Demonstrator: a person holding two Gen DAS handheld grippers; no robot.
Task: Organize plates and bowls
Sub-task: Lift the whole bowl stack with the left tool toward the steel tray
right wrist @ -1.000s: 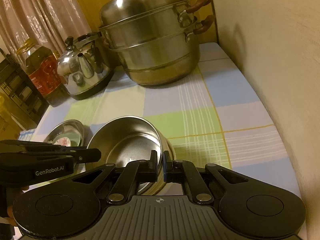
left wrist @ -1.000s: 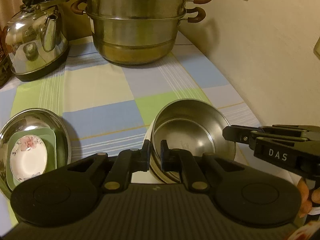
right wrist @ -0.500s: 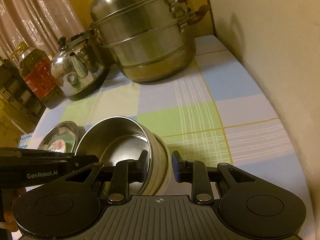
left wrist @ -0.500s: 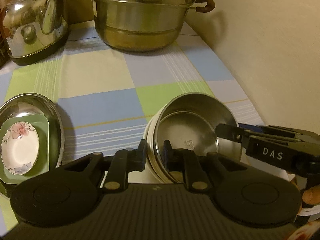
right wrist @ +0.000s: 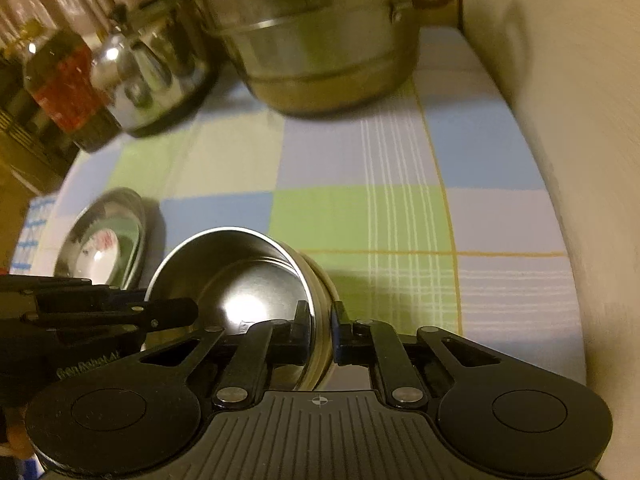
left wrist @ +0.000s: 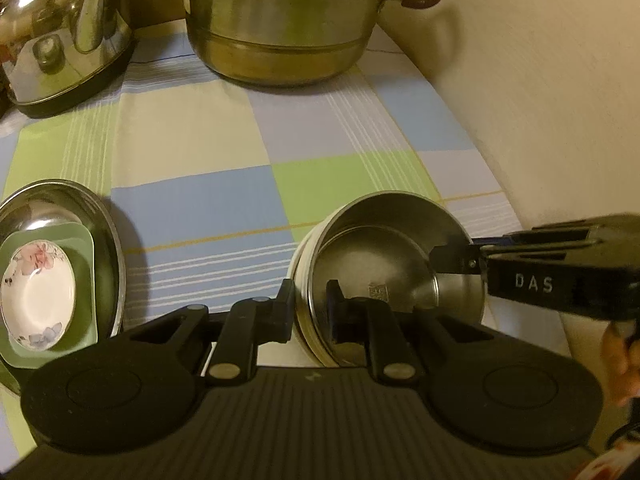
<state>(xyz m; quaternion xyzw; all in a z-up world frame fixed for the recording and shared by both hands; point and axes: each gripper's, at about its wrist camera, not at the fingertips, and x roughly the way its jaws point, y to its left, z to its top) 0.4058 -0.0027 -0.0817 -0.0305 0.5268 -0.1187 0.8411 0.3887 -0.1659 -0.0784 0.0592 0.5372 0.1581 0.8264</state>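
Left wrist view: a steel bowl [left wrist: 384, 264] sits nested in a white bowl [left wrist: 298, 268] on the checked worktop [left wrist: 200, 200], near its right edge by the wall. The left tool [left wrist: 310, 312] is clenched on the near rim of the stack, one finger outside, one inside. The right tool [left wrist: 456, 258] grips the steel bowl's right rim. At left a steel plate [left wrist: 104, 220] holds a green dish [left wrist: 86, 320] and a flowered saucer [left wrist: 38, 296].

Right wrist view: the right tool [right wrist: 320, 330] pinches the steel bowl's [right wrist: 240, 280] rim, its jaws having just closed in. The left tool [right wrist: 176, 312] reaches the bowl's left side.
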